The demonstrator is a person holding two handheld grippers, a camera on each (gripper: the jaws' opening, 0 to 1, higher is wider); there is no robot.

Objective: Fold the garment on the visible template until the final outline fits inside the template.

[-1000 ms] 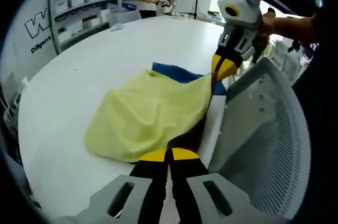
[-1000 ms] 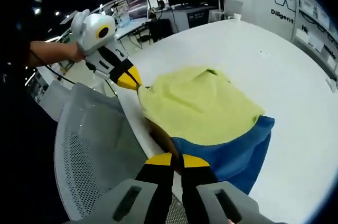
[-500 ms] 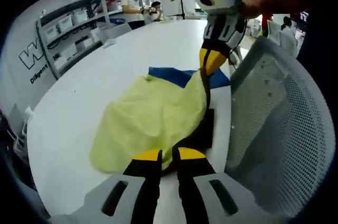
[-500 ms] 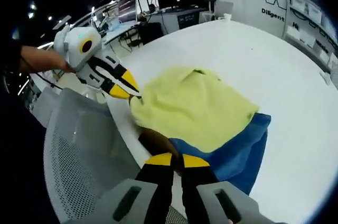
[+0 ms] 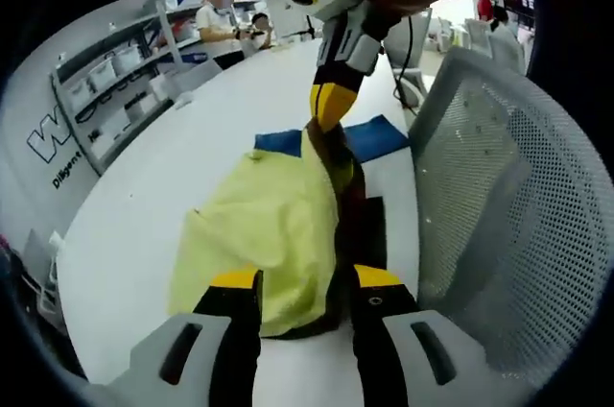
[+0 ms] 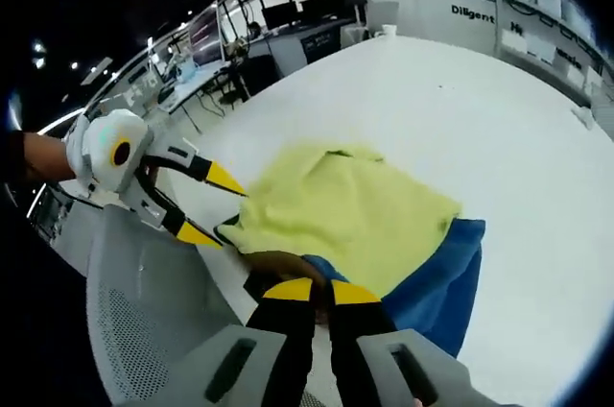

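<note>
A yellow garment point(image 5: 254, 234) with a dark lining lies crumpled on a blue template point(image 5: 372, 136) on the white table point(image 5: 182, 138). My left gripper point(image 5: 307, 282) is open, its jaws spread on either side of the garment's near edge. My right gripper point(image 5: 326, 105) comes in from above, shut on a raised strip of the garment. In the right gripper view, my right gripper point(image 6: 319, 292) pinches dark fabric at the garment point(image 6: 345, 210) edge, the blue template point(image 6: 436, 282) shows beside it, and the left gripper point(image 6: 213, 207) stands open at the garment's left corner.
A white mesh chair back point(image 5: 499, 215) stands close at the table edge, also seen as the mesh chair point(image 6: 144, 330). Shelves with bins point(image 5: 115, 100) line the far wall, with people point(image 5: 230, 23) behind the table. Bare table point(image 6: 499, 119) stretches beyond the garment.
My left gripper has opened and let go of the garment edge. The right gripper stays shut on the fabric and now sits nearer the middle of the left view.
</note>
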